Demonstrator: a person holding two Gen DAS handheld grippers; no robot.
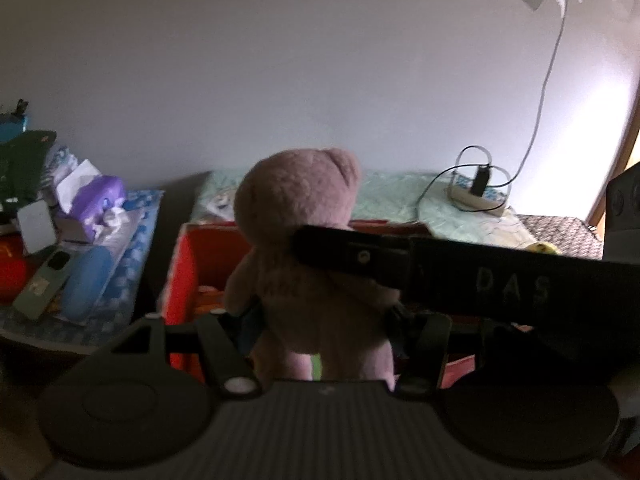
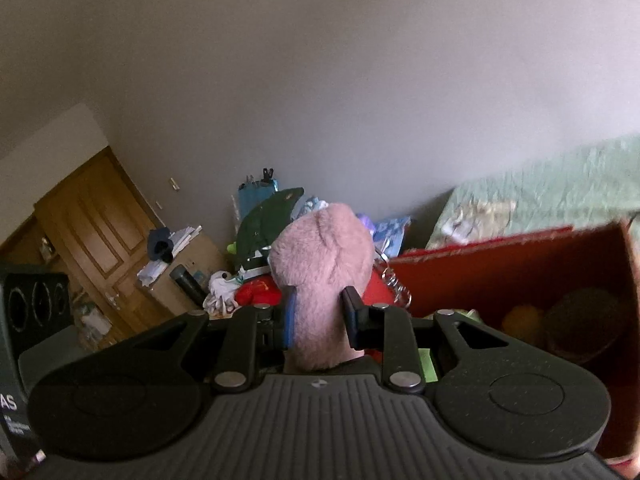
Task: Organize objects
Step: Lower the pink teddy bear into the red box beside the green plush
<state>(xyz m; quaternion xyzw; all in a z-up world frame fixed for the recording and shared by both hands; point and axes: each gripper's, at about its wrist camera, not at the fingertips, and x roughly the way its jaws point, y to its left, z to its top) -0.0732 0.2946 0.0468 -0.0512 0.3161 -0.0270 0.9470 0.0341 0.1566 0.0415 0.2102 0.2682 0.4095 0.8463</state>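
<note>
A pink teddy bear (image 1: 304, 216) hangs upright between both grippers, above a red cardboard box (image 1: 186, 264). My left gripper (image 1: 324, 320) is shut on the bear's lower body. A black finger (image 1: 360, 258) of the right gripper reaches in from the right and presses at the bear's neck. In the right wrist view, my right gripper (image 2: 320, 316) is shut on the pink teddy bear (image 2: 322, 264), its blue-padded fingers squeezing the plush. The red cardboard box (image 2: 500, 272) lies open to the right, with a yellow item (image 2: 524, 320) and a brown round item (image 2: 584, 320) inside.
A cluttered side table on the left holds a purple tissue pack (image 1: 100, 200), a phone (image 1: 44, 284) and a blue case (image 1: 86, 280). A power strip (image 1: 478, 194) with cables lies on the green bedsheet (image 1: 400, 200). A wooden door (image 2: 92, 232) stands far left.
</note>
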